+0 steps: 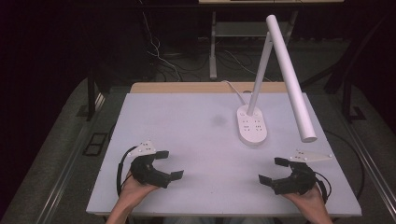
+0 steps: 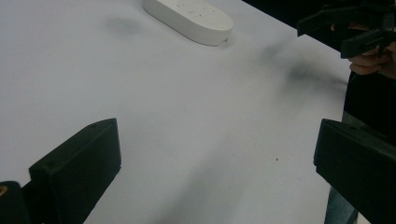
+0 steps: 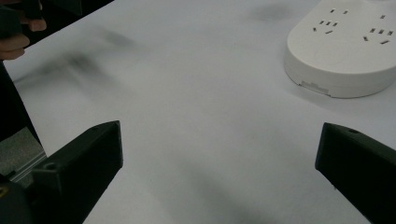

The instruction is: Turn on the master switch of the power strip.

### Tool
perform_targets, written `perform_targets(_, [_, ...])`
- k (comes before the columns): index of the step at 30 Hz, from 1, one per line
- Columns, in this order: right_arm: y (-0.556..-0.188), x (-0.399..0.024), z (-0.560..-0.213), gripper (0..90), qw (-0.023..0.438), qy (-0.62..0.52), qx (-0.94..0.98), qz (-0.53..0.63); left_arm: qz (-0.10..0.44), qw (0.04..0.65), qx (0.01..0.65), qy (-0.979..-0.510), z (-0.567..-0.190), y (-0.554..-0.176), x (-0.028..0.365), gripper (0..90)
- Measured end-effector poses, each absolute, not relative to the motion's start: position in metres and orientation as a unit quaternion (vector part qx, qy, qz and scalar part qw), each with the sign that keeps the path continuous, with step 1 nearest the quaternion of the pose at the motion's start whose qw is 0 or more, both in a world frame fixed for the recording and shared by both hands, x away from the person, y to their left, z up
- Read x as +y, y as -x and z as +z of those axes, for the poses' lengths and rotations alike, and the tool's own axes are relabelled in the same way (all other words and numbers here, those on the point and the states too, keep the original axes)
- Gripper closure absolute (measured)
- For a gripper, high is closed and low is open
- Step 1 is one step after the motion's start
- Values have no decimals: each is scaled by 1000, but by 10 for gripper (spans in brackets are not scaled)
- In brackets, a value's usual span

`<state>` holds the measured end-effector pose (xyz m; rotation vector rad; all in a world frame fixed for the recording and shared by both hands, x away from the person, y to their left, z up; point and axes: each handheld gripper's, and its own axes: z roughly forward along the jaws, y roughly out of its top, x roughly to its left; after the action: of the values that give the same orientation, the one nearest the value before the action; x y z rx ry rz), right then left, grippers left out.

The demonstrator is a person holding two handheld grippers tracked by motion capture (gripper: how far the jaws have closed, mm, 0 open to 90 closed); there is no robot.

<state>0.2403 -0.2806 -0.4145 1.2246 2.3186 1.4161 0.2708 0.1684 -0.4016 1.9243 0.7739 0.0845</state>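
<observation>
Both black two-jaw grippers, left gripper (image 1: 166, 164) and right gripper (image 1: 273, 170), were held wide open and empty at the near edge of the white table (image 1: 187, 135). Beyond them stood a white desk lamp (image 1: 280, 79) on its socketed oval base (image 1: 252, 125), judged rigid, smooth, top-heavy; its upright stem would best be gripped.

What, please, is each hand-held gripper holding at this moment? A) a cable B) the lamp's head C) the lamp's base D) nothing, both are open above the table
D: the left hand-held gripper and the right hand-held gripper both have their jaws spread wide with only bare table between them, and the lamp stands apart, untouched.
</observation>
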Motion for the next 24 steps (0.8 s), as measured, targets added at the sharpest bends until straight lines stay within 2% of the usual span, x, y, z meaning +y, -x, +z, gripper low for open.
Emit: perform_targets(24, [-240, -280, -414, 2, 78, -409, 775, 476, 23, 490, 315, -813, -384, -305, 142, 0])
